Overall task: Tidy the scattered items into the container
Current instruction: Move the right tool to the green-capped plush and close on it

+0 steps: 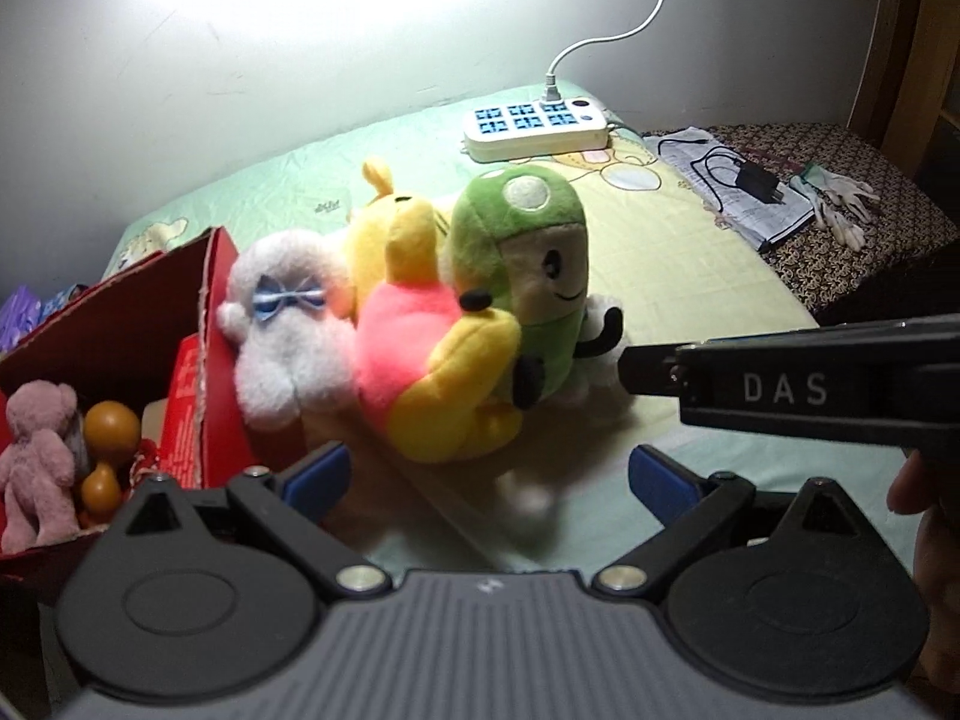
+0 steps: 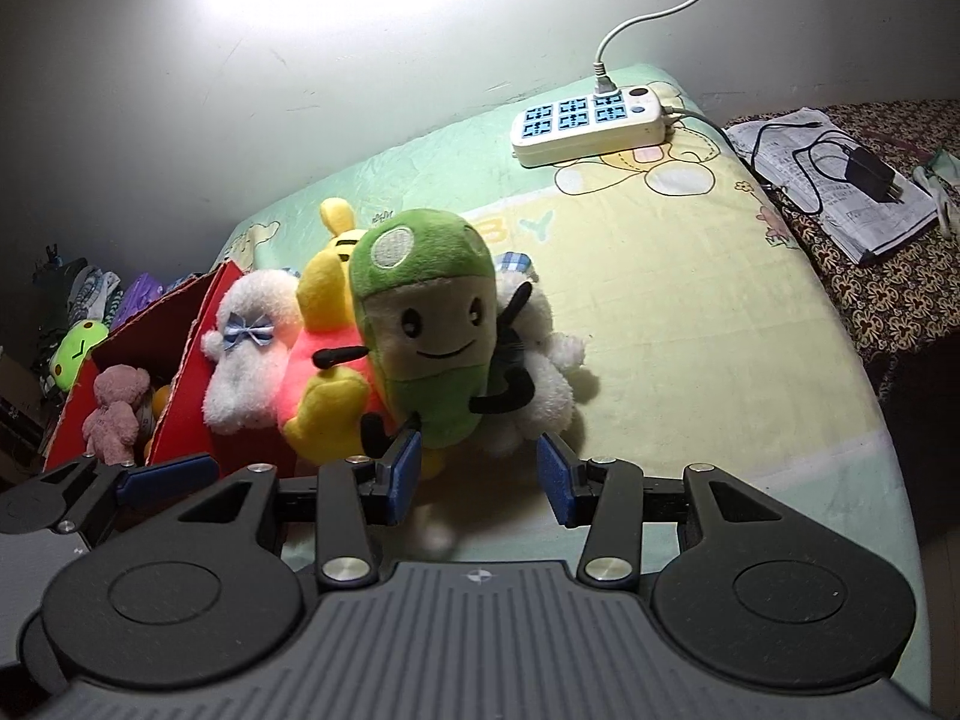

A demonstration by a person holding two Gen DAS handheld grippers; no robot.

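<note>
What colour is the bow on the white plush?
Light blue with a white centre; the bow on the white plush shows best in the left wrist view.

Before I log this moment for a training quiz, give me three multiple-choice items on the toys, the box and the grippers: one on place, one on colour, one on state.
1. Where is the small pink teddy?
A. On the power strip
B. Inside the red box
C. Between the right gripper's pads

2. What colour is the bow on the white plush?
A. Blue
B. Red
C. Black

3. How is the right gripper set?
A. Shut on the yellow bear
B. Shut on nothing
C. Open, before the green plush

Answers:
1 B: it lies within the red box walls, beside orange balls.
2 A: the ribbon is pale blue in both views.
3 C: its blue pads stand apart, just in front of the green plush; I cannot tell whether the left pad touches it.
</note>
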